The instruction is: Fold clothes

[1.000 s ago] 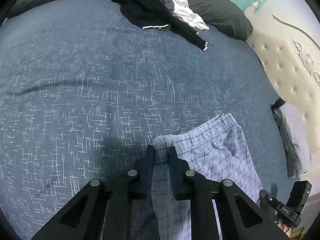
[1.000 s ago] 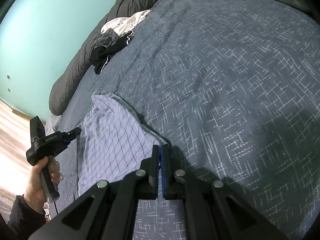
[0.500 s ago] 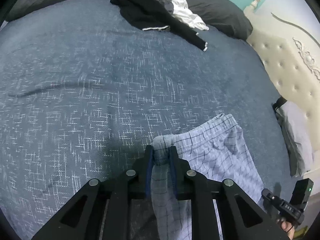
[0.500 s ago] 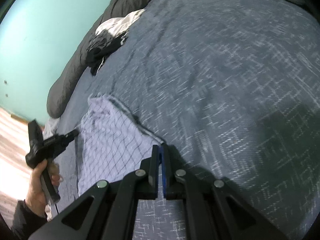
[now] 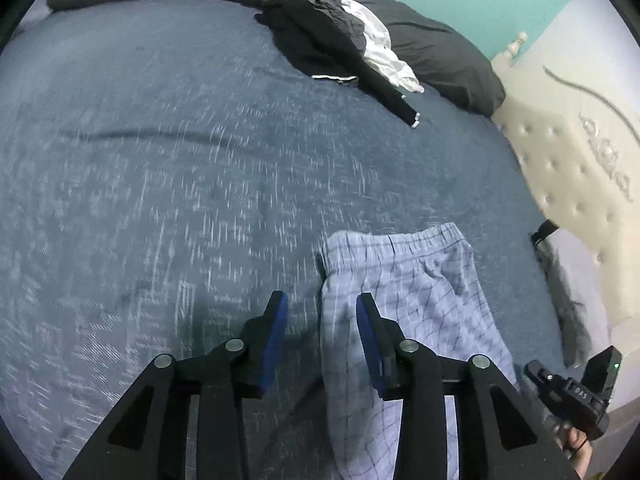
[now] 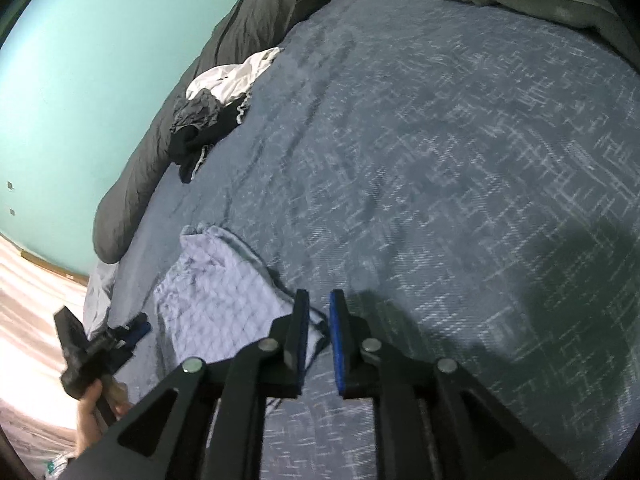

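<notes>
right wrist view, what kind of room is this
Most likely a bedroom. The grippers work over a bed with a blue-grey bedspread, a dark duvet bunched along the teal wall, and a cream tufted headboard shows in the left wrist view.

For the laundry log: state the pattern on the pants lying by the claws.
Pale blue pants with a thin dark check, clearest in the left wrist view.

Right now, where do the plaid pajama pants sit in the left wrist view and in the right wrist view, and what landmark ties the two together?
Left wrist: plaid pajama pants lie lower centre-right, waistband up, between the open fingers.
Right wrist: plaid pajama pants lie lower left, just left of the fingers.
Shared landmark: the black-and-white clothes pile by the dark duvet.
</notes>
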The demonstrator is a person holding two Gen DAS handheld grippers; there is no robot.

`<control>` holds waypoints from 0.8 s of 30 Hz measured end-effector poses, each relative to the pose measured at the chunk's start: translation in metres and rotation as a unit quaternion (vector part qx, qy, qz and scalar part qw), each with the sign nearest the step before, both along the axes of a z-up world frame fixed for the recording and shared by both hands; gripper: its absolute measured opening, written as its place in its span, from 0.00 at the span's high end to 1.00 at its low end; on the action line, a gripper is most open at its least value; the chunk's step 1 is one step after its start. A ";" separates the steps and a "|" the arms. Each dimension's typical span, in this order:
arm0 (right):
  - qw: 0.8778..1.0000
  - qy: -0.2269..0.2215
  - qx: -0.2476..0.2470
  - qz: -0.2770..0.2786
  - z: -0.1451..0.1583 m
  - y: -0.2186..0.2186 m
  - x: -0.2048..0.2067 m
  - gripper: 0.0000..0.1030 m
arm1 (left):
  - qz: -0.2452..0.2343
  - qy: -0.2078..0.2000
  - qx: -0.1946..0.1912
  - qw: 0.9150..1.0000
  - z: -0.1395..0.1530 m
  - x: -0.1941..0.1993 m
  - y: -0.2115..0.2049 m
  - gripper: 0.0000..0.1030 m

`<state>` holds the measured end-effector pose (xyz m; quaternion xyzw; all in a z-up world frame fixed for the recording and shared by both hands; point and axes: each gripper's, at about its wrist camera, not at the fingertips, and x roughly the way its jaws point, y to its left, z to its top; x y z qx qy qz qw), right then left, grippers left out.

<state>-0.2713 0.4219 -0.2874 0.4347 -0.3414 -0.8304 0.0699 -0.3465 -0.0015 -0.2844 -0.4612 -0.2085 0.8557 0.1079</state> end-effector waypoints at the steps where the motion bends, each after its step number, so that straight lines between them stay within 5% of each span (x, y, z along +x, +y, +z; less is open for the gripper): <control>1: 1.000 0.002 0.002 0.004 0.001 -0.004 0.000 0.88 | 0.002 0.002 0.005 1.000 -0.002 0.001 -0.001 0.62; 8: 0.998 0.007 0.030 0.051 0.009 -0.040 -0.006 0.67 | -0.005 0.017 0.026 0.999 -0.006 -0.001 -0.002 0.62; 17: 0.995 0.013 0.023 0.100 0.018 -0.078 -0.020 0.66 | -0.006 0.014 0.048 0.999 -0.014 -0.007 -0.014 0.62; 24: 0.990 0.014 0.032 0.139 0.042 -0.096 -0.076 0.65 | -0.005 0.010 0.061 0.998 -0.016 -0.009 -0.016 0.62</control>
